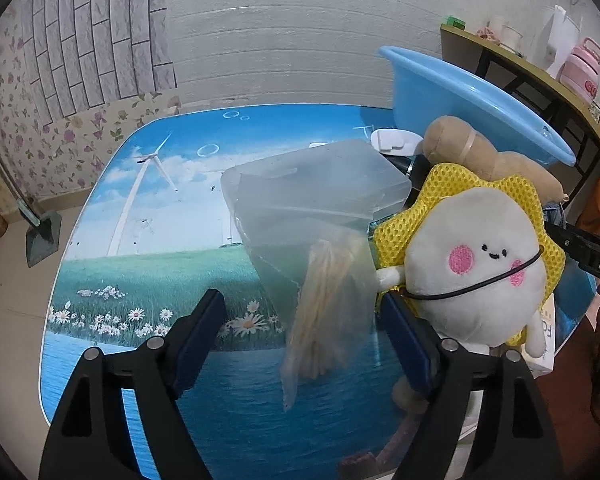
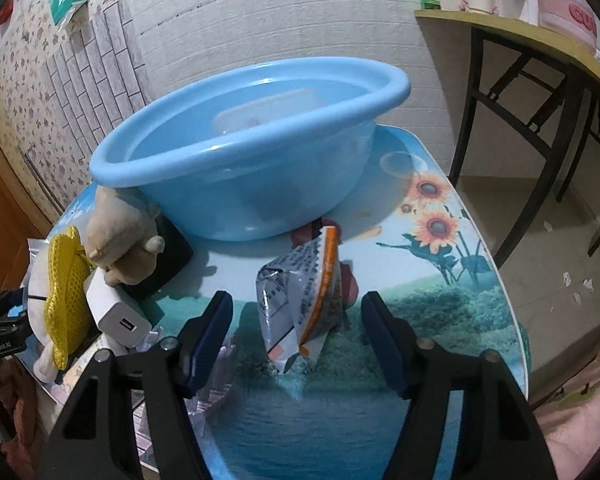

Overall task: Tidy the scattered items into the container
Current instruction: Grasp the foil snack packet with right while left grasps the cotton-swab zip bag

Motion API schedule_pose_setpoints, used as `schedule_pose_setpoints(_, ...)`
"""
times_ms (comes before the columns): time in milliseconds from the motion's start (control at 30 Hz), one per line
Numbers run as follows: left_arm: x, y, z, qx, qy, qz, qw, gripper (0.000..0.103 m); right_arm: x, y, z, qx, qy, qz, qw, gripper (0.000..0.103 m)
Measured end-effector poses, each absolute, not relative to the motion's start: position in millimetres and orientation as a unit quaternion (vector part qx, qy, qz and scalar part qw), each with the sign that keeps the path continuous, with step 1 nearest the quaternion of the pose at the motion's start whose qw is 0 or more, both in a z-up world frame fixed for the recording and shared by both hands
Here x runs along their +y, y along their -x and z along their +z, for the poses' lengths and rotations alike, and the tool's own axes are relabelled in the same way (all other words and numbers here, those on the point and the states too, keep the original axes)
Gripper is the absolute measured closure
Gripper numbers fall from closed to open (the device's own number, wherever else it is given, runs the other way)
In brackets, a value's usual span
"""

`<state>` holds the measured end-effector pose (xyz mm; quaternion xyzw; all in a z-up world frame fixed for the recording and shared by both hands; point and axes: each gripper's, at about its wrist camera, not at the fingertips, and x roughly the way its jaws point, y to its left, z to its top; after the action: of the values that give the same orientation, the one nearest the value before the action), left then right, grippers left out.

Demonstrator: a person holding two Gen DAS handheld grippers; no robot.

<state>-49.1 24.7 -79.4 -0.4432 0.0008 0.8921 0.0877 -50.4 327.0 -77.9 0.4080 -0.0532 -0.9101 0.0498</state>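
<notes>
The left gripper (image 1: 302, 332) is held with its jaws spread wide above the picture-printed table top (image 1: 140, 280), and nothing is pressed between the blue pads. A clear plastic zip bag holding pale yellowish strips (image 1: 324, 300) hangs or stands in the gap between the jaws; contact with either pad cannot be confirmed. Just beyond the bag lies a translucent rectangular plastic box (image 1: 320, 184). Beside the right jaw sits a white round plush toy with pink cheeks and a yellow mesh frill (image 1: 476, 264), with a brown plush toy (image 1: 460, 140) behind it, both near the right edge of the table. The right gripper (image 2: 296, 332) is also held well open with no pad contact. A crumpled white-and-orange printed snack packet (image 2: 300, 296) stands on the table between its jaws, apart from both pads. The light blue round plastic basin (image 2: 236, 200) rests at the far edge of the table, directly beyond the packet, and a pale translucent lidded box (image 2: 268, 112) lies inside it. Toward the left edge, in the right wrist view, a white square charger plug (image 2: 118, 316) lies against the plush toys, next to a flat black object (image 2: 172, 256).
</notes>
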Motion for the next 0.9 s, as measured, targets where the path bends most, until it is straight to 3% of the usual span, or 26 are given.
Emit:
schedule_pose_setpoints(67,25.1,48.6,-78.3,0.001,0.439,0.894,0.089,0.04,323.8,51.0,-78.4,-0.046,-0.407,-0.911,0.055,0.04)
schedule_pose_setpoints(100,26.1,48.4,-77.3,0.01,0.435,0.897,0.079,0.067,321.8,51.3,-78.7,-0.043,-0.407,-0.91,0.059,0.041)
schedule_pose_setpoints(133,26.6,48.9,-77.1,0.014,0.434,0.898,0.073,0.073,319.9,51.8,-79.1,-0.04,-0.409,-0.91,0.062,0.044)
schedule_pose_setpoints(233,24.2,48.9,-76.7,0.005,0.433,0.898,0.077,0.076,319.0,51.8,-79.1,-0.03,-0.41,-0.909,0.062,0.063)
schedule_pose_setpoints(367,18.4,46.5,-70.7,-0.01,0.42,0.904,0.077,0.079,324.5,51.5,-77.7,-0.041,-0.409,-0.909,0.069,0.069)
schedule_pose_setpoints(900,-2.3,29.5,-26.5,-0.057,0.376,0.922,0.076,0.079,313.7,23.5,-27.2,-0.043,-0.358,-0.927,0.102,0.073)
